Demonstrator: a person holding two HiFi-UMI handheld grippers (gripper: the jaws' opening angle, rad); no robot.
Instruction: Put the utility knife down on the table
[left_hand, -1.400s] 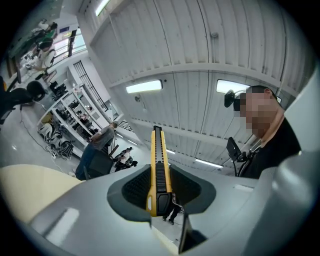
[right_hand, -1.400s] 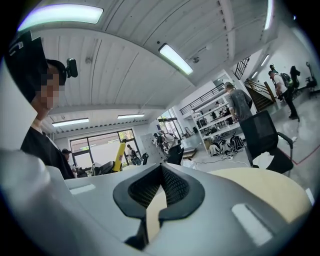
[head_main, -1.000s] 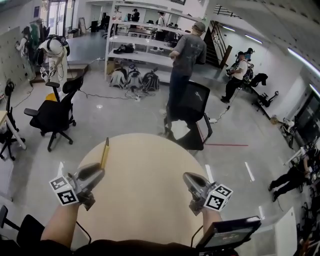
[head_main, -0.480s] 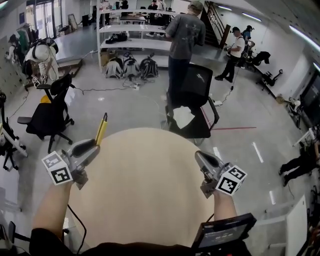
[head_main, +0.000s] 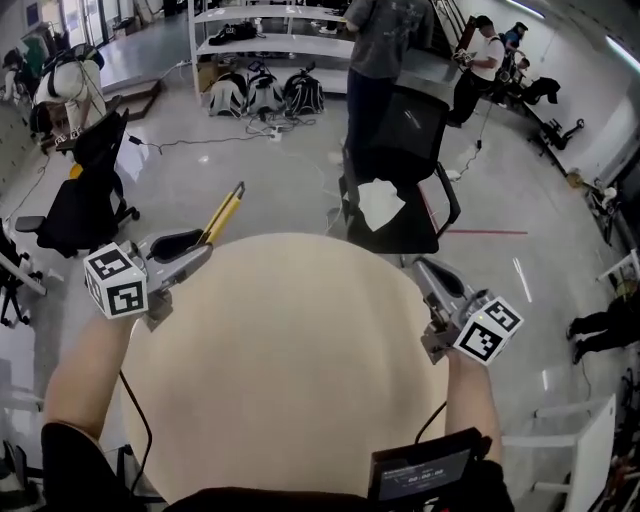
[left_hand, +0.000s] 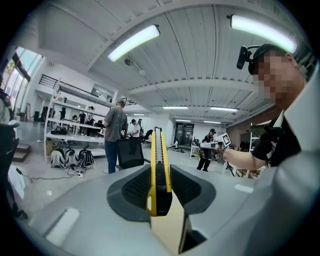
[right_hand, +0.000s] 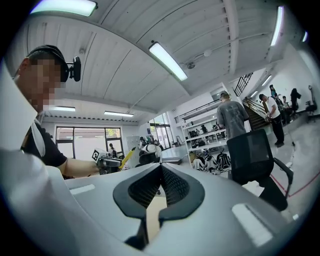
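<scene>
Plainly, the utility knife (head_main: 224, 213) was not down yet. The left hand-held gripper (head_main: 196, 249) had its jaws clamped on the yellow body, low toward the butt end. Most of the knife's length stuck out ahead, slanting away past the far-left rim of the round counter (head_main: 300, 360) and out over the floor. The left gripper view showed it standing edge-up between the ribbed pads (left_hand: 134, 186), the black slider facing the camera.

To do this well, I judged, the knife should first come inward until its whole length was over the wood. It should then be tipped level and lowered until one flat side lay on the counter, and only then should the jaws part. A release made out at the rim could send it to the floor.

The right hand-held gripper (head_main: 428, 272) hovered at the right rim with its jaws together on nothing, well apart from the knife, and would do best to stay there.

As for writing, I could read no brand on the knife. The marker cubes (head_main: 116, 282) bore only black-and-white square patterns. The lettering on the small screen (head_main: 420, 474) at the near edge was too fine to read.
</scene>
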